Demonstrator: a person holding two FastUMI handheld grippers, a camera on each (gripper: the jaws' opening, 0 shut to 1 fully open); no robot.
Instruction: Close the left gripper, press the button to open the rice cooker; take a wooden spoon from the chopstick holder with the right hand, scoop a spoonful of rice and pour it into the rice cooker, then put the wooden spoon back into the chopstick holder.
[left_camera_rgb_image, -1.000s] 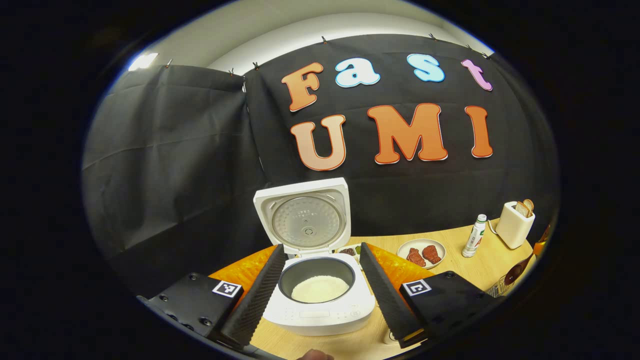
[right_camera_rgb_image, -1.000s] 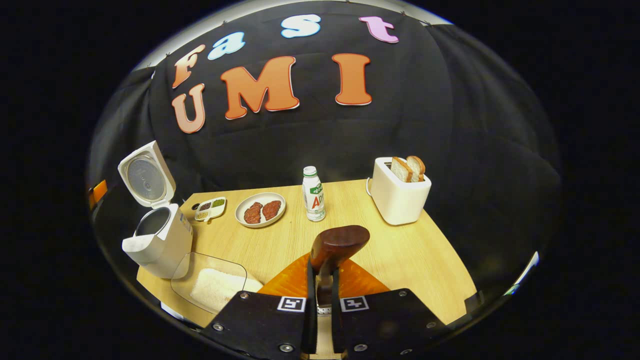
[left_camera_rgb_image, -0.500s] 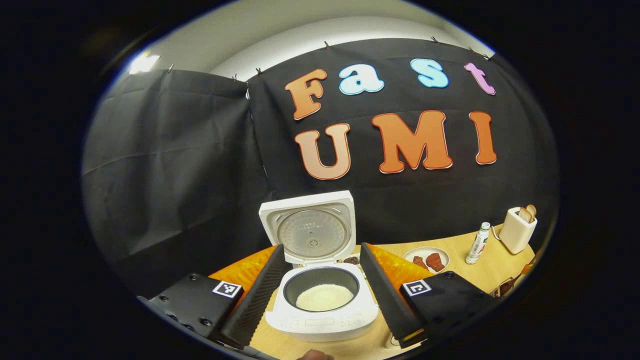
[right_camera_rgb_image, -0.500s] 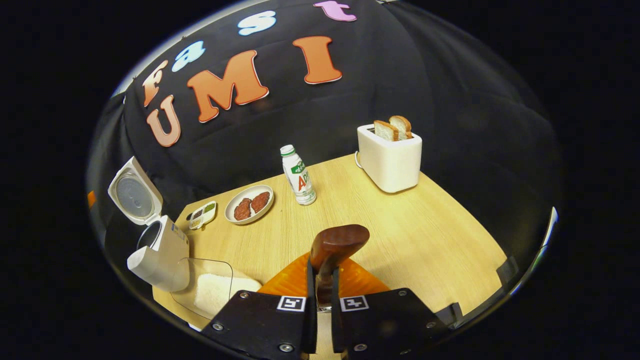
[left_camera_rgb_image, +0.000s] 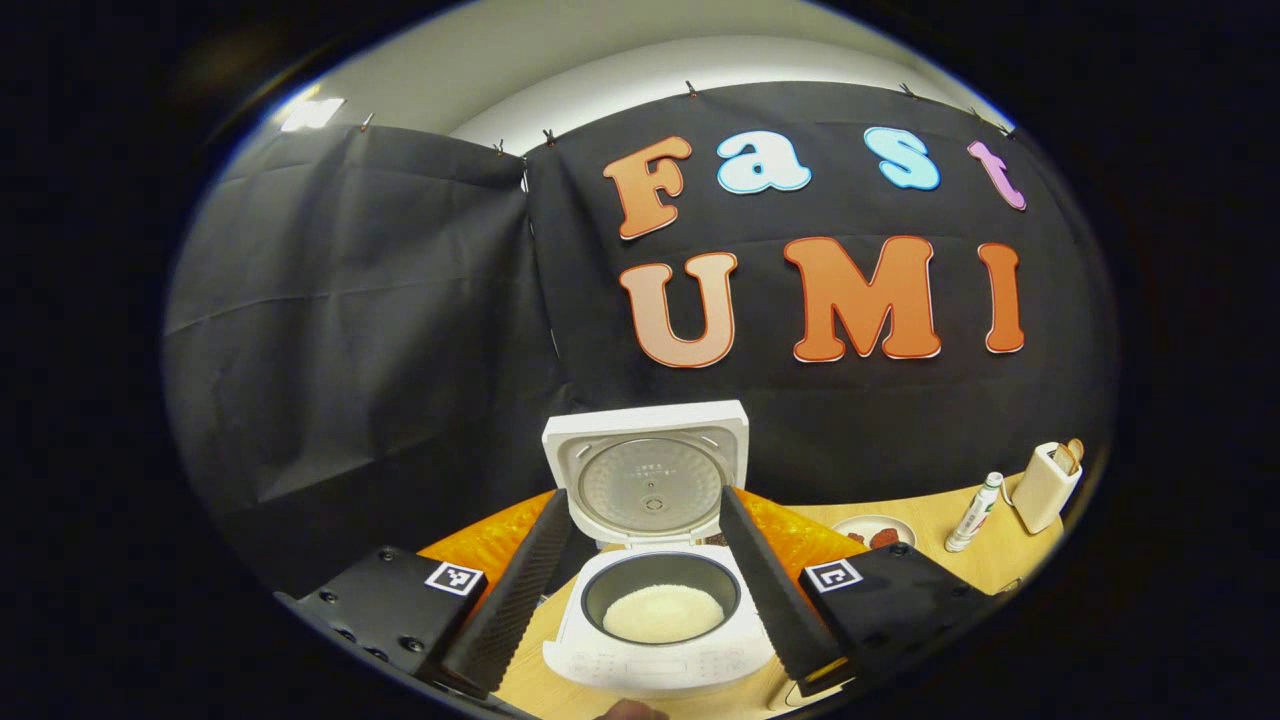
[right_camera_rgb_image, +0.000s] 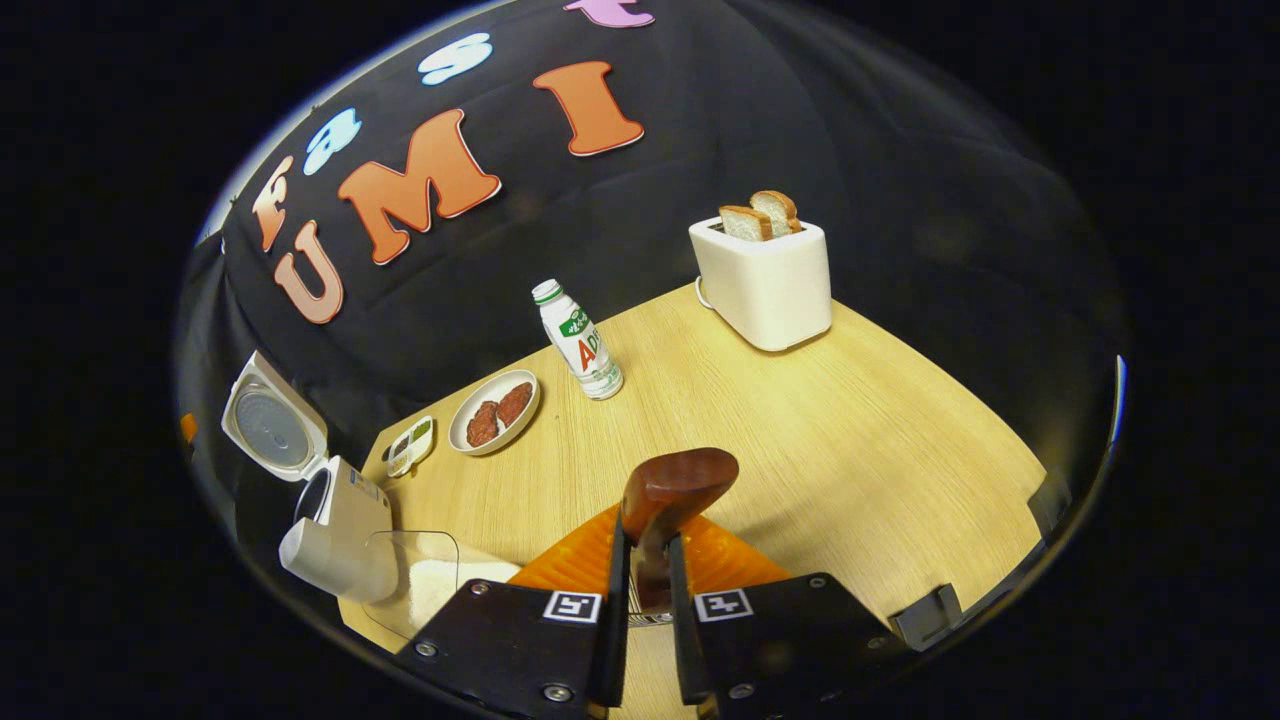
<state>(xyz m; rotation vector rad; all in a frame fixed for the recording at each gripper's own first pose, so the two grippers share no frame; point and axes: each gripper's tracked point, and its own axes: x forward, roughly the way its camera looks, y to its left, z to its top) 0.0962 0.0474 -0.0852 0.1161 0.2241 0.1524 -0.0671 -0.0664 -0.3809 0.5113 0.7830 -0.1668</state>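
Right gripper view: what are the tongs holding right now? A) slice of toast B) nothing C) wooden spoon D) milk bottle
C: the right tongs are shut on the wooden spoon, its bowl sticking up over the table.

One rice cooker (left_camera_rgb_image: 660, 600), one toaster (right_camera_rgb_image: 765, 285) (two bread slices (right_camera_rgb_image: 757, 214)) — one bottle (right_camera_rgb_image: 578, 340), one plate (right_camera_rgb_image: 494, 411).

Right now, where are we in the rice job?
Done: the rice cooker stands with its lid up and white rice in its pot. In hand: the right gripper is shut on the wooden spoon, bowl up, above the table. Left: returning the spoon to the chopstick holder. The left gripper is open.
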